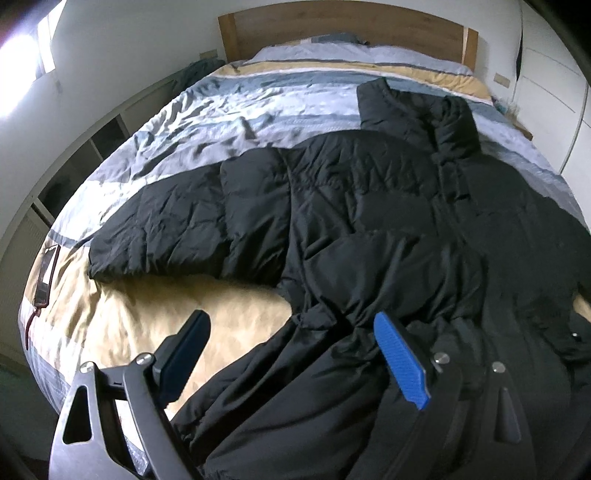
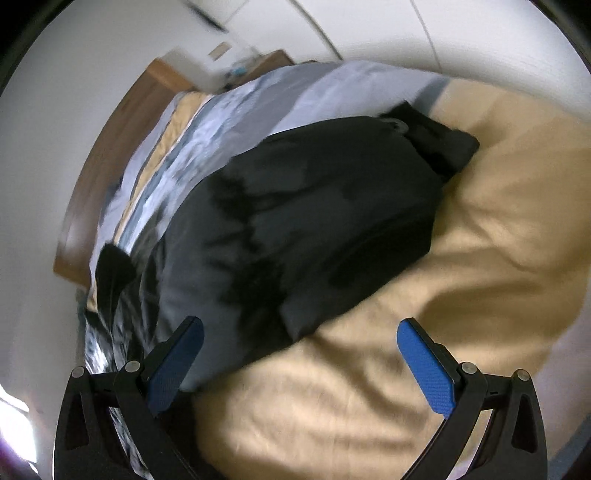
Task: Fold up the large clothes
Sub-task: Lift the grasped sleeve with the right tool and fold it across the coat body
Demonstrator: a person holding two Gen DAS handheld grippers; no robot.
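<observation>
My 2 grippers, left gripper [image 1: 291, 350] and right gripper [image 2: 301, 356], hang spread and empty; the puffy black quilted jacket [image 1: 369, 206] could slip from a shallow pinch.

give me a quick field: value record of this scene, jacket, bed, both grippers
setting: bedroom, bed with striped duvet and wooden headboard
jacket: black puffer, spread on the duvet, collar toward the headboard, one sleeve stretched out to the side, not yet folded
left gripper: open, over the jacket's lower edge, holding nothing
right gripper: open, over the jacket's edge and the tan part of the duvet, holding nothing
image quality: right wrist view blurred
</observation>
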